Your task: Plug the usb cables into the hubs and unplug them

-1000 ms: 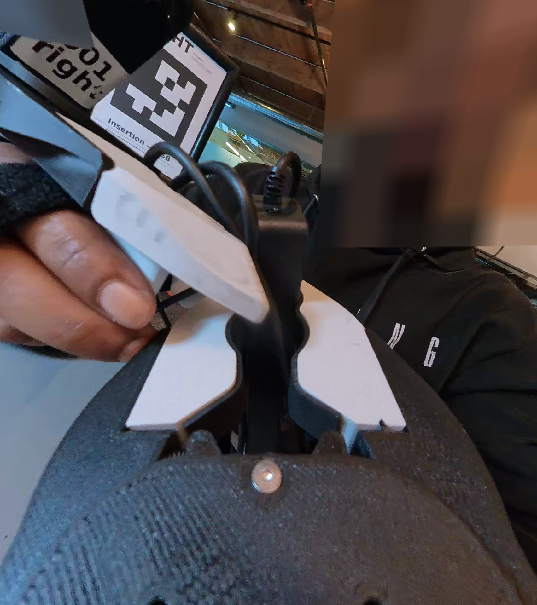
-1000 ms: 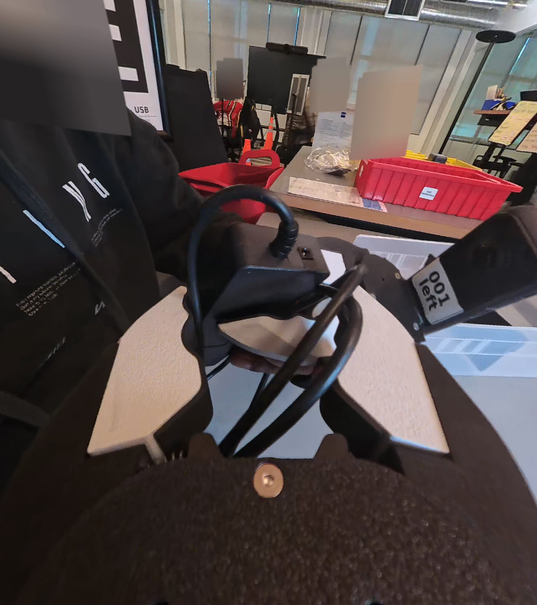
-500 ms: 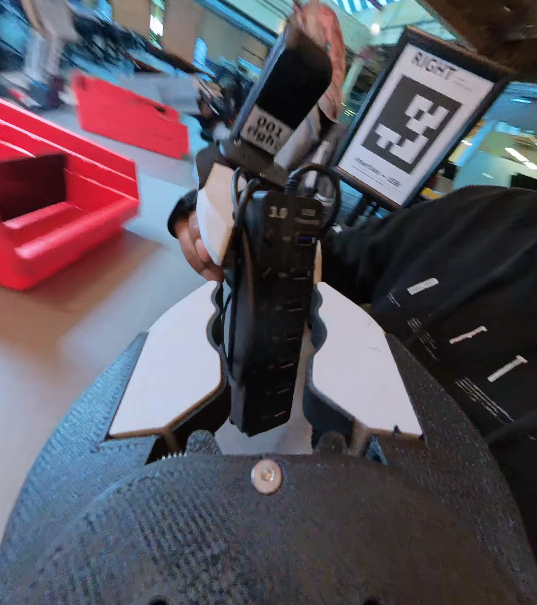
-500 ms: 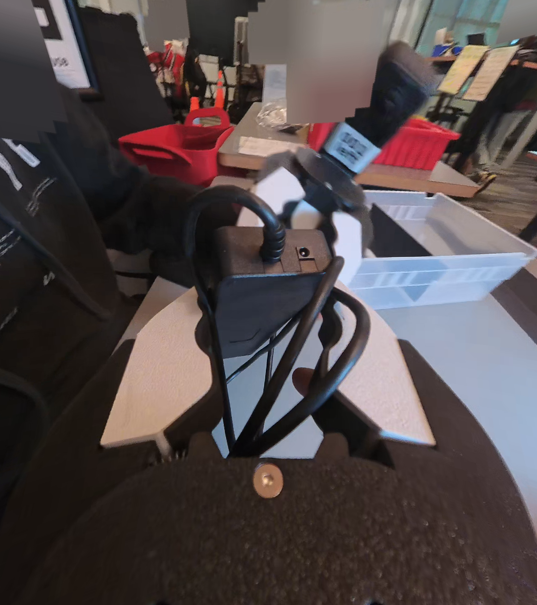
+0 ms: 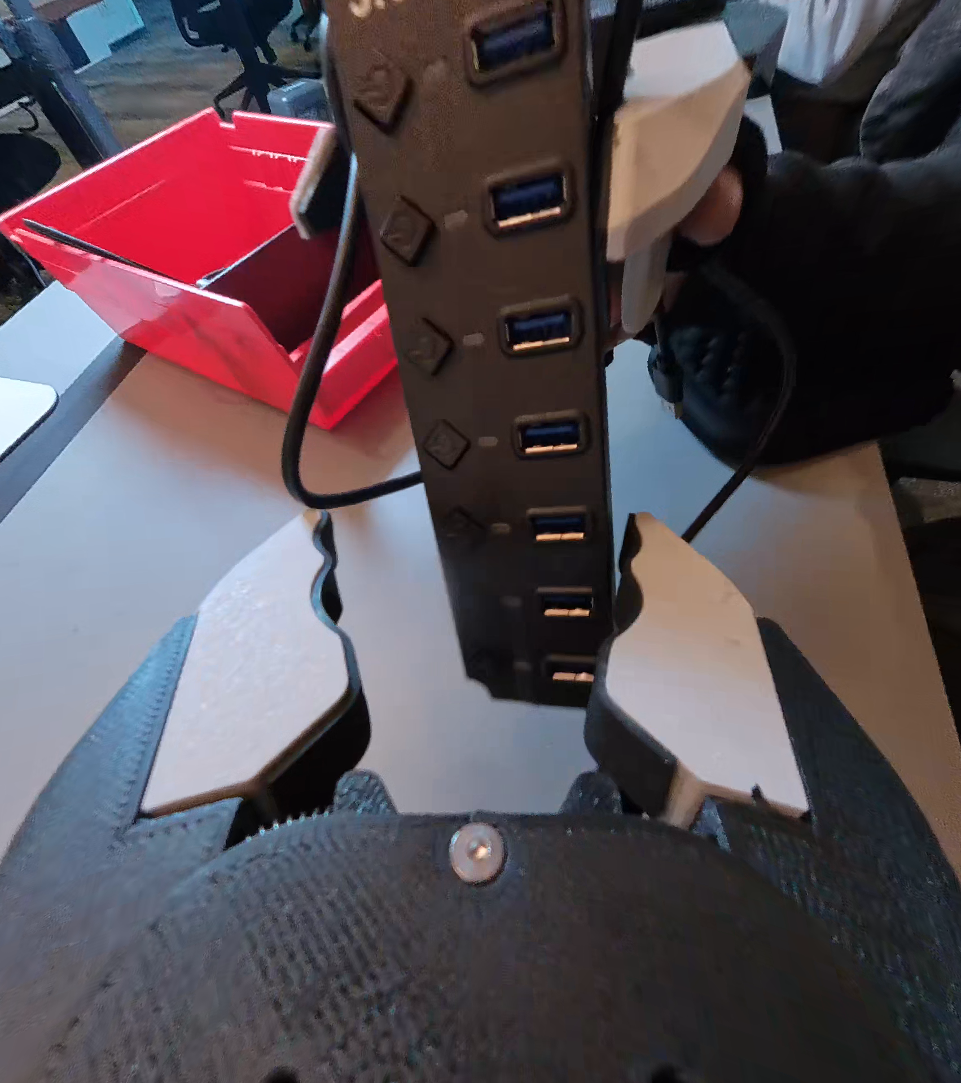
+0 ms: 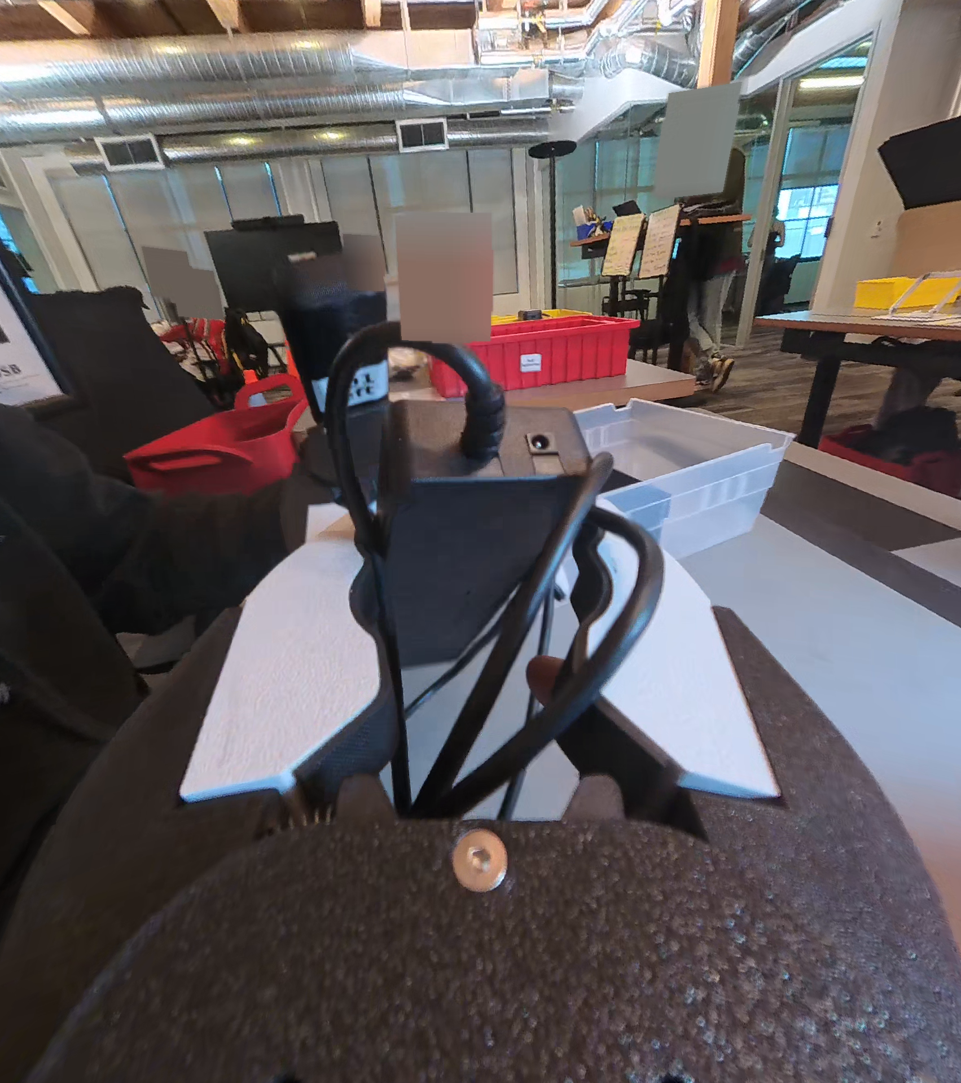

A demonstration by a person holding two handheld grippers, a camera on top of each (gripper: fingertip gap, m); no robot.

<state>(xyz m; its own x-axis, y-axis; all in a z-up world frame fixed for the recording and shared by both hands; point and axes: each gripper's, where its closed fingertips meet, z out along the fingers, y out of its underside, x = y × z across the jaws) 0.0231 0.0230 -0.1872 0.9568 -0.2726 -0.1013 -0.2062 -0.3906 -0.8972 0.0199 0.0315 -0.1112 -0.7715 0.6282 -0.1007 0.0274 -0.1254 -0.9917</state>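
cable loops (image 6: 577, 662) crowding right jaws, red bin (image 5: 196, 258) beyond, bare tabletop (image 5: 114, 557) left

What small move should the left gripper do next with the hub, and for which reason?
Probably close the left gripper on the hub's lower end. Its jaws stand open, the hub hanging between them and close against one finger only, while the right gripper clamps its upper part. All visible ports look empty, and the cable hangs loose.

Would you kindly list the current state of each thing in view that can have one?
USB hub: held upright above the table, visible ports empty.
Left gripper: open, hub's lower end between its fingers.
Right gripper: shut on the hub's top end.
Hub cable: hanging in a loose loop.
Red bin: tilted, looks empty.
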